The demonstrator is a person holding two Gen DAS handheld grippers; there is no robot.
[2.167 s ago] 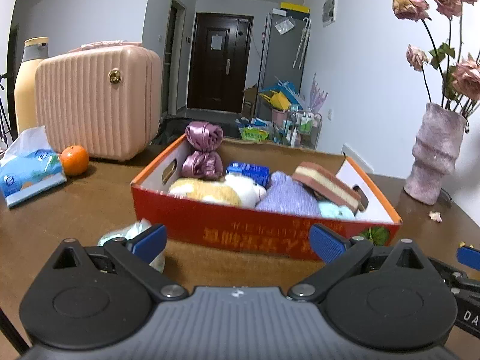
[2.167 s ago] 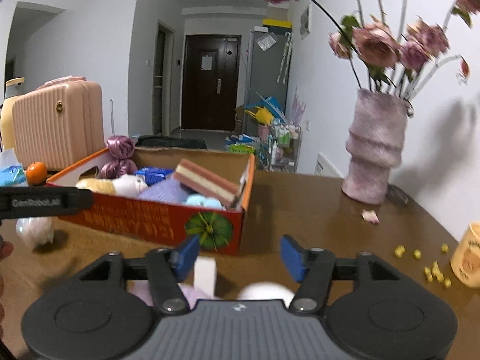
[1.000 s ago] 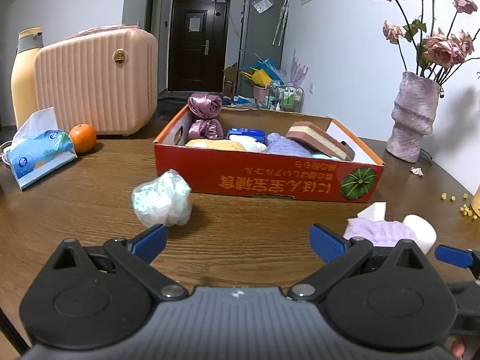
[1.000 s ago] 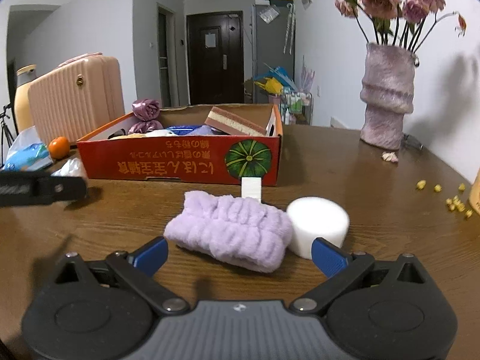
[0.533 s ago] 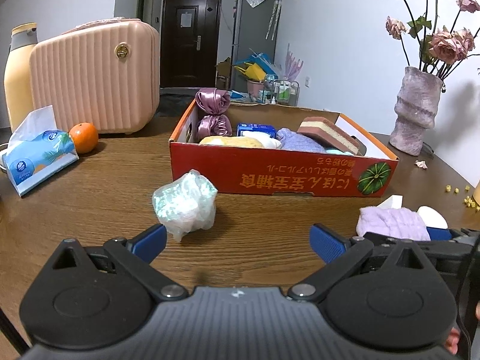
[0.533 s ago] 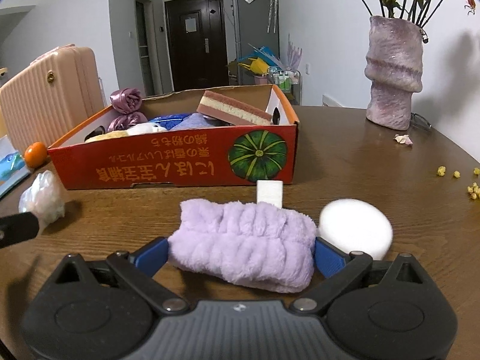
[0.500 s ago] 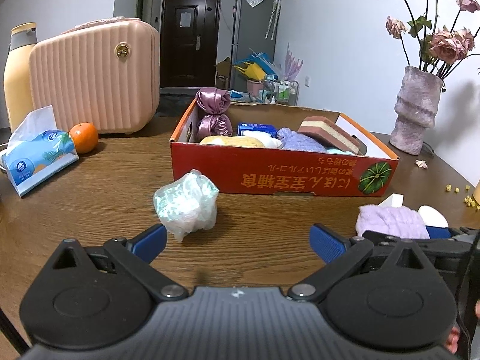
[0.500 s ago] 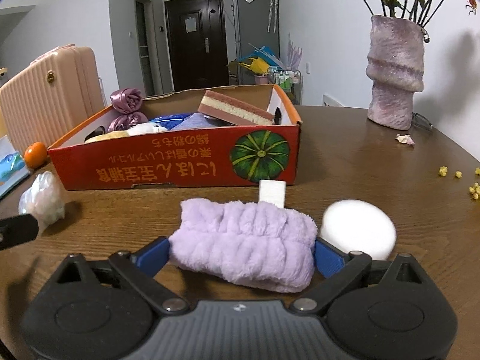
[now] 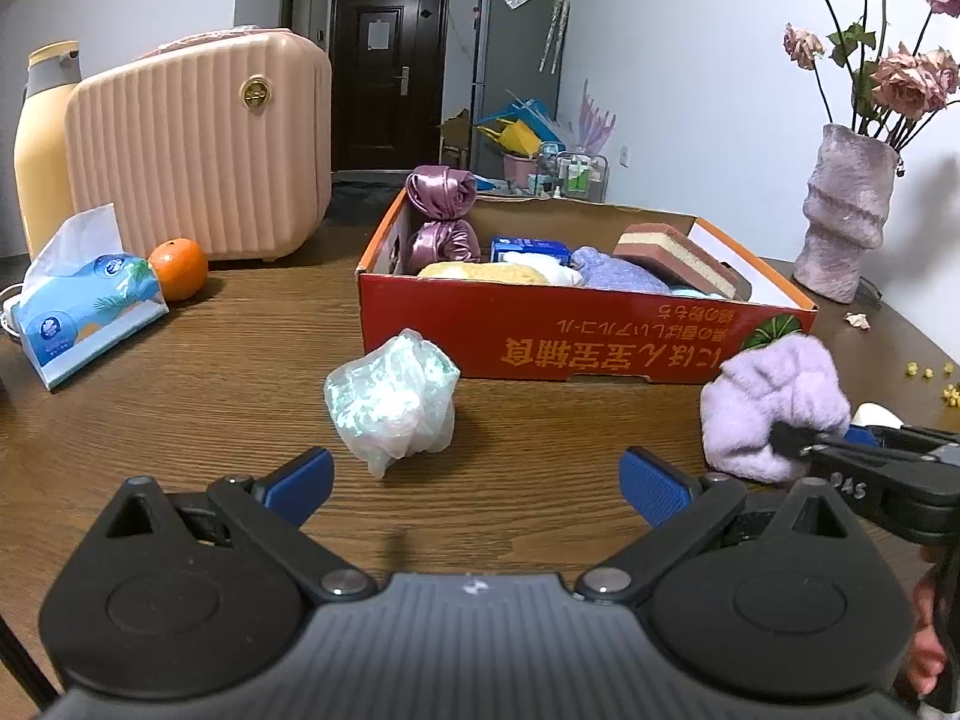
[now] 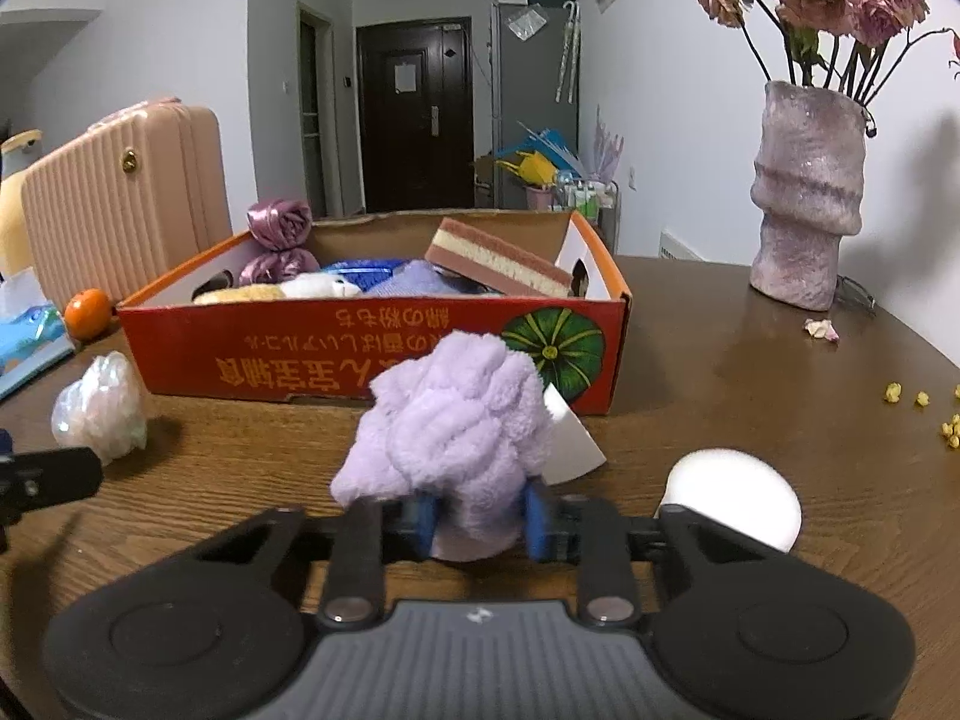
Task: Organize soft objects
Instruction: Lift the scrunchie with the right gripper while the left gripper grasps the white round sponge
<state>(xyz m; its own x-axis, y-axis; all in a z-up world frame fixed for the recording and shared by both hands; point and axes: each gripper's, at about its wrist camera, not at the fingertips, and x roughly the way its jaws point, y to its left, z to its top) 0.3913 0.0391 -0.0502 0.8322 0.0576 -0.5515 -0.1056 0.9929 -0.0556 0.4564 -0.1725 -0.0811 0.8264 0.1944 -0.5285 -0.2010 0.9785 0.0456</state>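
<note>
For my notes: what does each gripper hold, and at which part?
Right gripper pinches the purple fluffy cloth at its near lower edge. Left gripper holds nothing.

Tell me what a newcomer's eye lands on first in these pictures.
The fluffy lilac fabric bundle bunched between the blue pads of the right tool, whose jaws have just been closing on it. Behind it, the red-orange cardboard box holds soft items. A crumpled clear plastic bag lies on the brown wooden table before the open left tool.
</note>
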